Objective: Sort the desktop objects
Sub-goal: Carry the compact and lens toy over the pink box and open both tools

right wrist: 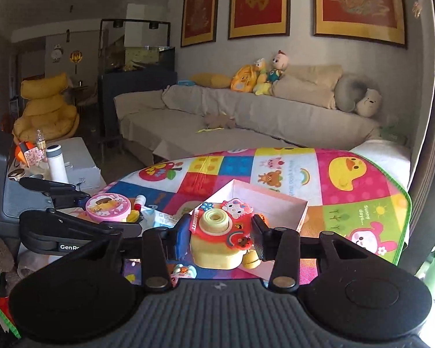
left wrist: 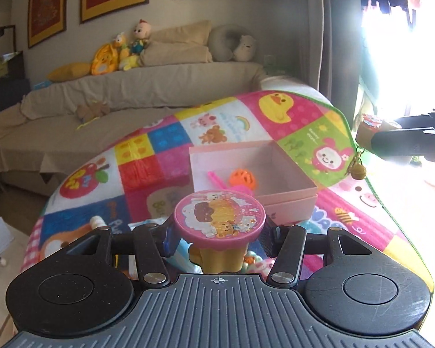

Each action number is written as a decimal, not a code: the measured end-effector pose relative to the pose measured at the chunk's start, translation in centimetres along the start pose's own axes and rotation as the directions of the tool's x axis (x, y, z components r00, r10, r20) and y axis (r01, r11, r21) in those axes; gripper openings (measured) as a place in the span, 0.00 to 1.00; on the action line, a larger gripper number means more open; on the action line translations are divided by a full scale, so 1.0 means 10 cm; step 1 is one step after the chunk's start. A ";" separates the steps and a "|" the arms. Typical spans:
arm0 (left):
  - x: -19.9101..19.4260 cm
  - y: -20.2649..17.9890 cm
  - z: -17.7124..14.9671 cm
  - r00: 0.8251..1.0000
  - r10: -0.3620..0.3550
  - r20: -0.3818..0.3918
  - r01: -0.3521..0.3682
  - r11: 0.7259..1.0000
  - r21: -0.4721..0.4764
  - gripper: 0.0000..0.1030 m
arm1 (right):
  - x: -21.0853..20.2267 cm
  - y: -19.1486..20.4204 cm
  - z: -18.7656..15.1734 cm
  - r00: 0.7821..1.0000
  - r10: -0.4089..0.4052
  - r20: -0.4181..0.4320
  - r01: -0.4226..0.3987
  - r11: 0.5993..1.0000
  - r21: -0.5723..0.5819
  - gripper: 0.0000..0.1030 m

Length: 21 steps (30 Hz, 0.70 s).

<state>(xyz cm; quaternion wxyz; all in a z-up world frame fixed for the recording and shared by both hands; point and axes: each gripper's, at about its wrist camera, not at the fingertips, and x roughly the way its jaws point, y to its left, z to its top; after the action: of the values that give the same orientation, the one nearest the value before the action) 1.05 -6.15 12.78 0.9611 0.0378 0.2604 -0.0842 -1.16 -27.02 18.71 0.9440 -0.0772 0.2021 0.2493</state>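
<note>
My left gripper [left wrist: 219, 236] is shut on a pink-lidded toy cup [left wrist: 219, 217] with a yellow body, held above the colourful mat just short of the open pink box [left wrist: 255, 171]. The box holds an orange ball [left wrist: 242, 177] and a pink stick [left wrist: 216, 179]. My right gripper [right wrist: 219, 237] is shut on a yellow toy camera [right wrist: 217, 240] with cartoon stickers, held in front of the pink box [right wrist: 264, 203]. The left gripper with its pink cup [right wrist: 108, 207] shows at the left of the right wrist view; the right gripper with the camera [left wrist: 368, 130] shows at the right edge of the left wrist view.
The patchwork play mat [left wrist: 165, 150] covers the table. Several small toys [right wrist: 148, 214] lie on it near the grippers. A white bottle [right wrist: 56, 165] and a grey case [right wrist: 3, 200] stand to the left. A beige sofa [right wrist: 246, 116] with plush toys runs behind.
</note>
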 end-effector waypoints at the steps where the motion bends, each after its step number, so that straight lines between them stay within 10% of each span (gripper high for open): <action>1: 0.08 0.02 0.04 1.000 -0.002 0.000 0.002 1.000 -0.002 0.57 | 0.04 -0.04 0.02 1.000 -0.008 0.004 0.008 1.000 0.003 0.42; 13: 1.16 -0.09 0.62 0.997 -0.016 0.071 0.018 0.999 -0.030 0.65 | 1.13 -0.66 0.36 0.996 -0.093 -0.017 0.094 0.987 0.127 0.42; 21: 0.74 0.35 -0.18 0.998 0.027 -0.056 -0.031 0.997 -0.071 0.87 | 1.47 -0.73 -0.03 0.991 -0.099 -0.090 0.112 0.984 0.142 0.52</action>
<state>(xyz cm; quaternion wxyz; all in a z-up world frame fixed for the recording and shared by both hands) 7.09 -3.58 7.59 0.9555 0.0094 0.2889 -0.0599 14.03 -26.95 12.62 0.9499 -0.0282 0.2541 0.1799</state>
